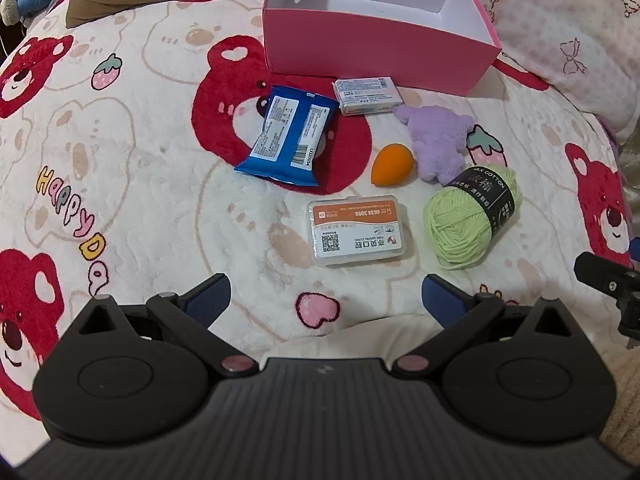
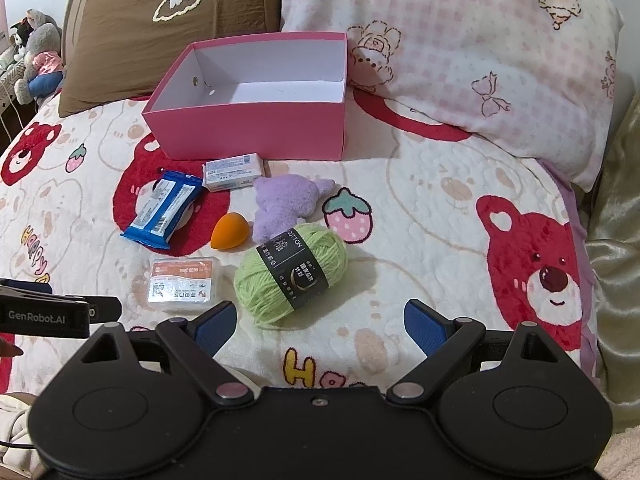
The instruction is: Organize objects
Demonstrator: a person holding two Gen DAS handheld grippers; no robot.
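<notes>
An empty pink box (image 1: 360, 44) (image 2: 248, 136) stands open at the back of the bed. In front of it lie a blue wipes packet (image 1: 286, 136) (image 2: 162, 210), a small white carton (image 1: 368, 95) (image 2: 234, 172), a purple plush toy (image 1: 436, 140) (image 2: 282, 204), an orange sponge egg (image 1: 391, 165) (image 2: 231, 231), a clear plastic case (image 1: 359, 229) (image 2: 185, 284) and a green yarn ball (image 1: 472, 216) (image 2: 290, 274). My left gripper (image 1: 326, 296) is open just short of the case. My right gripper (image 2: 320, 322) is open beside the yarn, holding nothing.
Everything rests on a cream blanket (image 1: 120, 200) (image 2: 420, 240) with red bears. A brown pillow (image 2: 168, 28) and a pink checked pillow (image 2: 460, 60) lie behind the box. Stuffed toys (image 2: 36, 52) sit at the far left. The other gripper's body (image 2: 44, 314) shows at the left edge.
</notes>
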